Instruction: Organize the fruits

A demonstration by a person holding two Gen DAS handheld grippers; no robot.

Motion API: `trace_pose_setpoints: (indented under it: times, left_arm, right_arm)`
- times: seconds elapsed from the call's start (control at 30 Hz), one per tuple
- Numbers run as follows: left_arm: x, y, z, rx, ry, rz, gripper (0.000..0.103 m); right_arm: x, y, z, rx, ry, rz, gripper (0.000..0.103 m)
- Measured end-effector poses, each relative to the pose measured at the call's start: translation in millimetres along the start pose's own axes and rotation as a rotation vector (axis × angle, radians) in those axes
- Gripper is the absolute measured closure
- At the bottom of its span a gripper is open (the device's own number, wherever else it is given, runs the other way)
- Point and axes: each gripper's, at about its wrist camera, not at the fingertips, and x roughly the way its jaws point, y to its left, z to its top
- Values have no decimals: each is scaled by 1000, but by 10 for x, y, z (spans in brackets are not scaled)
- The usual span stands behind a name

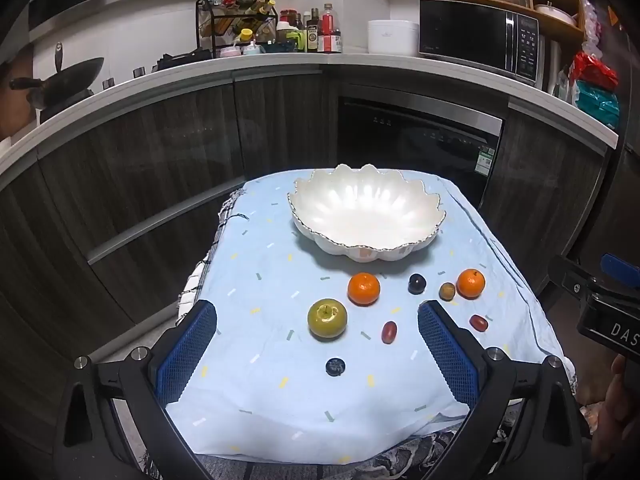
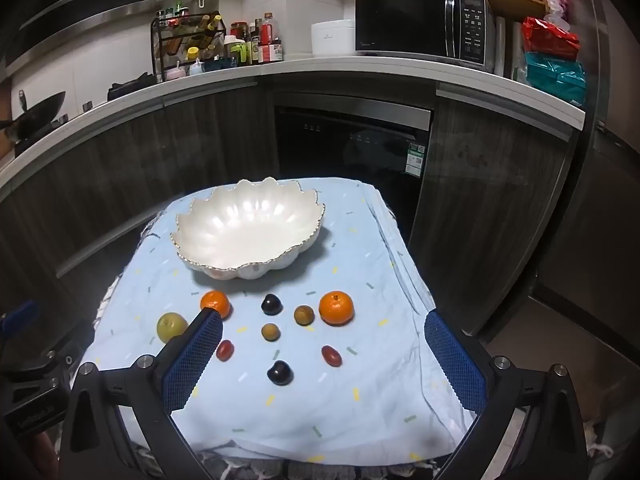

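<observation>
A white scalloped bowl (image 1: 366, 212) (image 2: 250, 228) stands empty at the far side of a small table under a light blue cloth (image 1: 280, 400) (image 2: 360, 420). Loose fruit lies in front of it: a green apple (image 1: 327, 318) (image 2: 171, 326), two oranges (image 1: 363, 288) (image 1: 471, 283) (image 2: 336, 308), dark plums (image 1: 417, 283) (image 2: 271, 304) (image 2: 279, 372), small brown fruits (image 2: 303, 315) (image 2: 270, 331) and red grapes (image 1: 389, 332) (image 2: 331, 355). My left gripper (image 1: 317, 320) is open and empty, above the near table. My right gripper (image 2: 323, 332) is open and empty too, above the fruit.
A kitchen counter (image 1: 280, 65) runs behind the table with a spice rack (image 1: 236, 26), bottles, a white cooker (image 1: 392, 36) and a microwave (image 1: 478, 40). A wok (image 1: 68, 80) sits at the left. Dark cabinets and a dishwasher (image 1: 416, 140) stand below.
</observation>
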Motion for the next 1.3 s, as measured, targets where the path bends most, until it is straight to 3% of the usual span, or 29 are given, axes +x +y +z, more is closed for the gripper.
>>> trace_pose_setpoints:
  times: [1.3]
  left_arm:
    - [17,-40,-55,9,22,-11,0]
  right_arm:
    - [3,-17,-47,4,10,3,0]
